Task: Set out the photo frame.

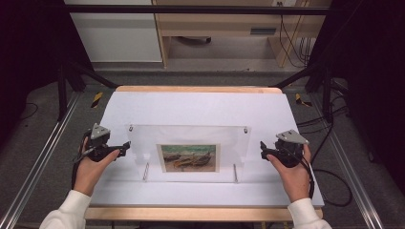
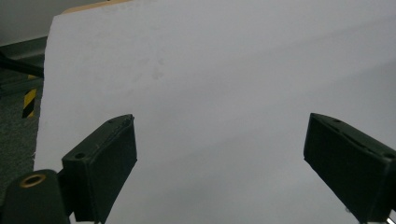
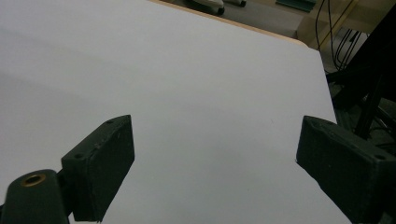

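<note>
I've got the clear acrylic frame [image 1: 188, 152] lying flat on the white sheet [image 1: 200, 107] that covers the table [image 1: 198, 89], roughly mid-table and a bit toward my side. Inside it sits a small painting [image 1: 188, 158] of boats on a shore, low in the panel's centre. Metal standoffs show at the top corners, and two thin metal pins lie near the bottom edge, L and R of the painting.

Left gripper [image 1: 125, 147] is held in the left hand [image 1: 90, 167], just beside the frame's left edge, tips pointing inward at it; whether it touches the acrylic I can't tell from the high view. Its own camera has the left gripper [image 2: 219, 158] with jaws spread wide, nothing btwn them but bare white sheet (a yellow-black floor marker [image 2: 29, 102] peeks in at the far left).

Right gripper [image 1: 263, 149] mirrors it: held in the right hand [image 1: 293, 174], near the frame's right edge w/ a small gap of sheet btwn tips and panel. In the right gripper view the right gripper [image 3: 215, 154] is likewise wide apart, holding nothing, over plain sheet, w/ the table's wooden edge and some cables [image 3: 338, 32] beyond.

Both white sleeves come in from the bottom. Grey plates top both grippers.
</note>
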{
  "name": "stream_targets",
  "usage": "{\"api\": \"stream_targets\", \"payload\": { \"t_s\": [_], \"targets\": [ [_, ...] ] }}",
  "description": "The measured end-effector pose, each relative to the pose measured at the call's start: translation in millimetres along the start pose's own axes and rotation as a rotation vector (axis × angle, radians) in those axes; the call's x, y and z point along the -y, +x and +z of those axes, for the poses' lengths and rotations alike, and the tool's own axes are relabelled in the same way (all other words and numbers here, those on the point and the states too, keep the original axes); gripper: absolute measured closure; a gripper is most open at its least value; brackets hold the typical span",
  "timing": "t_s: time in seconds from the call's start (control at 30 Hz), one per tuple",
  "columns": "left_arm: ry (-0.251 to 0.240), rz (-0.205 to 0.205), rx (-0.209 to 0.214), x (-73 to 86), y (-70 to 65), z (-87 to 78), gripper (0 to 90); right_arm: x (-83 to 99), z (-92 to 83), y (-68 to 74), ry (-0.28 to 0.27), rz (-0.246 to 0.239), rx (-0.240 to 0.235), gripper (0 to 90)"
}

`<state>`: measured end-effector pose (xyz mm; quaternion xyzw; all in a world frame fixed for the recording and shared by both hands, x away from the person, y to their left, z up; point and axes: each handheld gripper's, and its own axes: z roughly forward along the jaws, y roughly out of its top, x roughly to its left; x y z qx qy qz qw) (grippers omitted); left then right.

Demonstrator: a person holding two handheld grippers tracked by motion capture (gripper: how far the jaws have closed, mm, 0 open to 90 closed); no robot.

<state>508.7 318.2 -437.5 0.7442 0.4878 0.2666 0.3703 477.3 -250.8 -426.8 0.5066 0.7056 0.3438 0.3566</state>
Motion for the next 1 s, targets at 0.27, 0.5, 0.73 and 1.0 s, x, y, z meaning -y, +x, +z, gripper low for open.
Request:
{"api": "stream_targets", "payload": {
  "t_s": [0.27,0.5,0.73,1.0],
  "targets": [
    [-0.002,-0.034,-0.004,0.9,-2.0,14.9,8.9,3.1,18.6,1.0,0.021,0.045,-0.009,11.1],
    [0.006,-0.068,-0.004,11.6,-1.0,27.0,9.0,8.5,31.1,2.3,0.078,0.081,-0.038,8.4],
    [0.009,-0.065,-0.007,24.0,-2.0,30.2,9.3,19.0,38.9,1.0,0.125,0.145,-0.134,7.0],
    [-0.024,-0.027,0.002,29.6,-4.1,11.5,8.7,30.8,29.3,10.3,0.156,0.109,-0.208,8.1]
  ]
}}
